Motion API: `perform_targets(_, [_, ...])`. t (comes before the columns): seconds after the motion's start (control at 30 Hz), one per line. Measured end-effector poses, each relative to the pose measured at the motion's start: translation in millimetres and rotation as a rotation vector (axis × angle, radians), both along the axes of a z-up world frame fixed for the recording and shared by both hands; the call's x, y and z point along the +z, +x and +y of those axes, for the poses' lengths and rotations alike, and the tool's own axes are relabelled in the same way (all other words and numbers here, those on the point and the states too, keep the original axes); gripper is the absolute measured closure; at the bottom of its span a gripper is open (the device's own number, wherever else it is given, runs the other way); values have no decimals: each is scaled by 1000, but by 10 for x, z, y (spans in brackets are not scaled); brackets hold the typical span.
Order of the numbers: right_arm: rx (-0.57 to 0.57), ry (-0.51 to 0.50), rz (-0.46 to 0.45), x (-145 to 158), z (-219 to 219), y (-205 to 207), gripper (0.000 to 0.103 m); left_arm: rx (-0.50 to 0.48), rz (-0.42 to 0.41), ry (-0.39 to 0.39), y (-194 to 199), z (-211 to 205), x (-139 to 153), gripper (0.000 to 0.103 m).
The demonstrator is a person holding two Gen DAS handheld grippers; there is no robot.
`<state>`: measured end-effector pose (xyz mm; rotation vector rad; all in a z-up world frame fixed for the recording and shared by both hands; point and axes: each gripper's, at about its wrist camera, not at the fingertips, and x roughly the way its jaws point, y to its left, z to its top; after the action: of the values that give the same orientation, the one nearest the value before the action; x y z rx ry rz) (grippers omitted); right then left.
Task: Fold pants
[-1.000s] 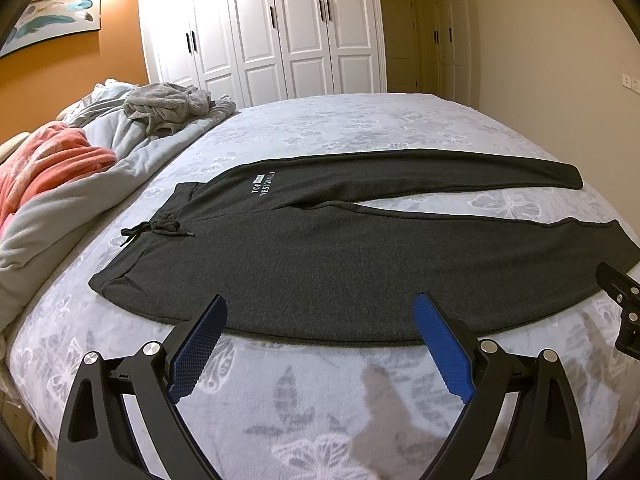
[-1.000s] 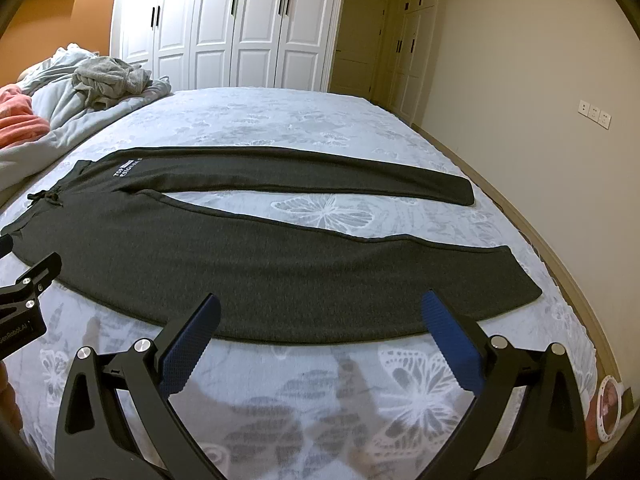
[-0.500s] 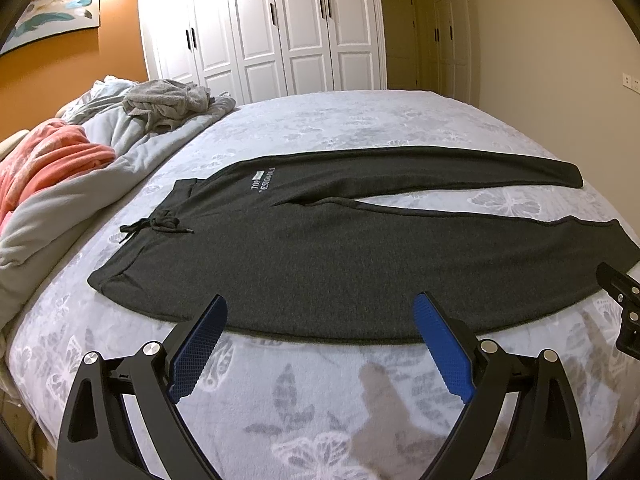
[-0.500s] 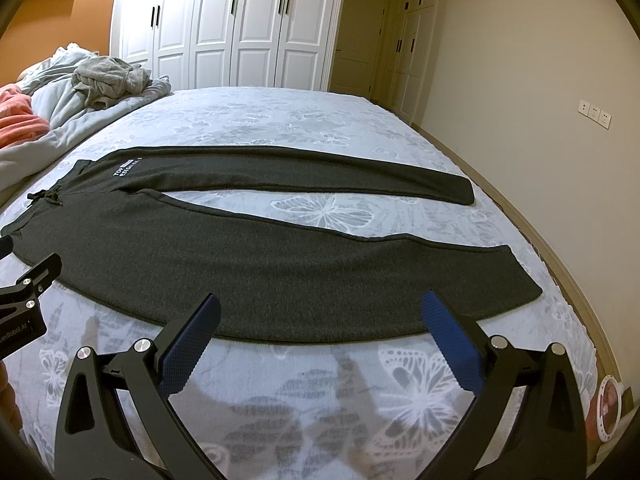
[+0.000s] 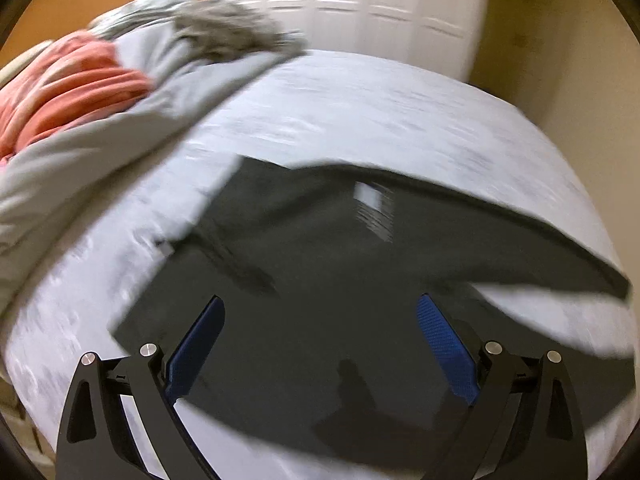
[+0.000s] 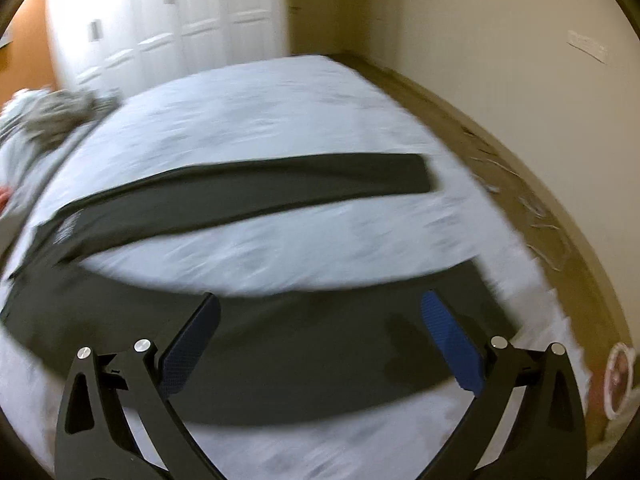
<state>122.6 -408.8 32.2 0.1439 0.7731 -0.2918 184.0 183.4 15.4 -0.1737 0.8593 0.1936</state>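
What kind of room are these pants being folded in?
Most likely a bedroom. The dark pants lie spread on a wide bed with a pale patterned cover, bedding is heaped along one side, and tall white wardrobe doors fill the far wall.

Both views smeared w/ heavy motion blur; warm indoor light, fisheye edges bent and vignetted, soft shadows cast on pants.
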Motion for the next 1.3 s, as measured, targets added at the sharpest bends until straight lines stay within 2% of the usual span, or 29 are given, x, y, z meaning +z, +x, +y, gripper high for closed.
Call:
perform_targets(0.07, [-69,41,6,-48,-373,279,5,97,29,-14,409,419,-92,8])
perform_targets(0.17, [-142,124,37,-203,-833,763,5,206,97,-107,990,965,-340,8])
perform_targets(0.23, [-179,165,64,-355,-1057,1108,5,278,89,-170,1272,1248,-478,8])
perform_targets(0.4, [-238,209,94,-644,-1417,1781,5,342,127,-130,1923,1503,-776,8])
perform_targets(0.47, [-283,217,108,-747,-1528,1937,5,353,135,-177,2122,1577,-927,8])
perform_targets(0.53, [-284,260,76,-804,-1566,1968,6,329,132,-261,2203,1588,-1048,14])
perform_targets(0.57, [-258,274,48,-799,-1555,1967,31,315,121,-284,2225,1573,-1081,26])
perform_targets(0.6, [-233,271,38,-783,-1528,1966,60,305,109,-272,2254,1552,-1087,37])
perform_targets(0.63, [-214,259,35,-752,-1497,1961,66,278,95,-233,2279,1495,-1069,49])
perform_targets(0.67, [-198,249,26,-714,-1481,1962,86,260,107,-195,2317,1466,-1071,67])
perform_targets(0.7, [-180,245,3,-635,-1460,1934,98,253,109,-175,2332,1460,-1060,76])
perform_targets(0.8, [-145,238,-103,-319,-1408,1783,98,253,24,-230,2181,1556,-878,91])
perform_targets(0.93, [-86,225,-206,86,-1294,1386,98,213,-122,-355,1712,1705,-354,93])
perform_targets(1.03, [-32,242,-259,247,-1232,952,98,129,-197,-379,1174,1724,49,96])
perform_targets(1.1, [-7,236,-267,247,-1196,621,98,85,-215,-372,823,1722,201,99])
perform_targets(1.17, [1,232,-254,160,-1183,366,98,49,-210,-321,396,1683,281,103])
perform_targets(1.27, [-14,238,-214,-81,-1213,41,97,10,-160,-292,-175,1655,162,103])
perform_targets(1.3, [-29,231,-181,-188,-1234,-29,96,8,-116,-275,-329,1631,50,103])
